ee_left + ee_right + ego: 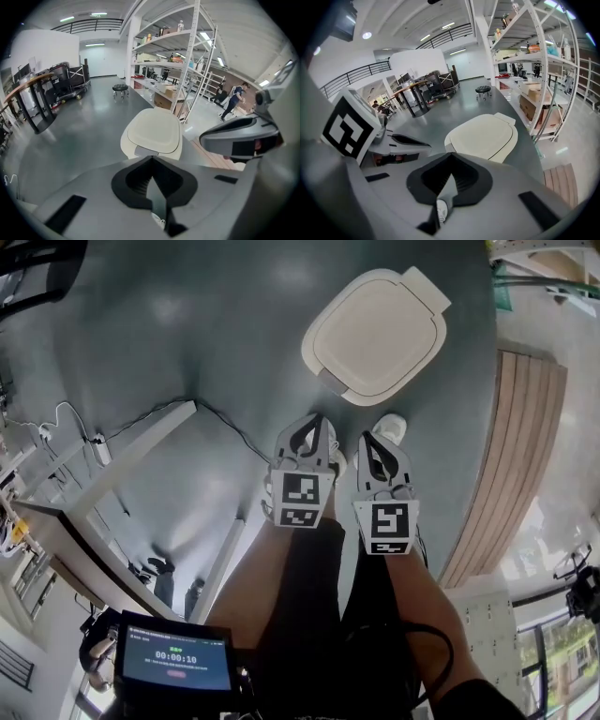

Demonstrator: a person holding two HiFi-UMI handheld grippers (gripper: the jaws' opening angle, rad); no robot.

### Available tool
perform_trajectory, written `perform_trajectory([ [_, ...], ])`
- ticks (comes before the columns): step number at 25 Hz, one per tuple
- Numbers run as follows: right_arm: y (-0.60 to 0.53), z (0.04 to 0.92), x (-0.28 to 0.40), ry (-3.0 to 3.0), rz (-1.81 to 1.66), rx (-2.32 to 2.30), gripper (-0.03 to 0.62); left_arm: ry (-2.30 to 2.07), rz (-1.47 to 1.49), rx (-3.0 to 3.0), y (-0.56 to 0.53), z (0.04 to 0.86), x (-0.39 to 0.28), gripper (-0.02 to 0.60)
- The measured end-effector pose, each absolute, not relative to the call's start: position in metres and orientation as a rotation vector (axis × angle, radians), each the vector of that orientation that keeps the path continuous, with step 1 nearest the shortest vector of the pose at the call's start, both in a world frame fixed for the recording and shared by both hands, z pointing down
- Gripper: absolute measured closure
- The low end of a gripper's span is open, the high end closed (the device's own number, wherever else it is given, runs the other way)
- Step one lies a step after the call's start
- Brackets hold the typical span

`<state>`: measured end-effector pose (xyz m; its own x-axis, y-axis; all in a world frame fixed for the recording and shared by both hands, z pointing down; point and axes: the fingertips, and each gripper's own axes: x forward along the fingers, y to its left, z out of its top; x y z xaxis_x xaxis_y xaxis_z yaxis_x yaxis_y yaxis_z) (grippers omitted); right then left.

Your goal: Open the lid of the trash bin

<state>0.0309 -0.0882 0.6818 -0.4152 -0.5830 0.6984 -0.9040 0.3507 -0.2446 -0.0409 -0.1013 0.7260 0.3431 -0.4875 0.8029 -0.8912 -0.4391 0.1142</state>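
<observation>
1. Your left tongs [315, 418] are pressed together at the tips with nothing between them. Your right tongs [370, 439] are the same.
2. Both are held side by side, close but apart, above your legs and white shoes [392, 426].
3. The trash bin [326, 381] stands on the grey floor [187, 324] straight ahead, well apart from both tongs.
4. Its cream lid [377, 332] lies flat and shut. The hinge tab [427, 287] is on the far edge, and the grey front patch [145, 150] is on the near edge, facing you.
5. Bare floor runs between the tongs and the bin's near edge, and on along its left and far sides.
6. On the right, a wooden slat strip [511, 465] runs along the floor and a white shelving rack [187, 61] stands near the bin's right edge. That side is the tighter one.
7. On the left, a white table frame [122, 465] and a cable [225, 423] lie across the floor, well apart from the bin.
</observation>
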Motion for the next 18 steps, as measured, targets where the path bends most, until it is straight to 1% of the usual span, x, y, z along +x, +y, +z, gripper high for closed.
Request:
perform_trajectory([
  [11,-0.076,0.726,0.033,-2.096,0.91,1.31,0.599,-1.228,0.941,2.068,-0.113,0.768,-0.036,0.583],
  [18,-0.065,0.752,0.034,-2.08,0.948,1.312,0.599,-1.229,1.004,2.174,-0.123,0.785,-0.025,0.583],
])
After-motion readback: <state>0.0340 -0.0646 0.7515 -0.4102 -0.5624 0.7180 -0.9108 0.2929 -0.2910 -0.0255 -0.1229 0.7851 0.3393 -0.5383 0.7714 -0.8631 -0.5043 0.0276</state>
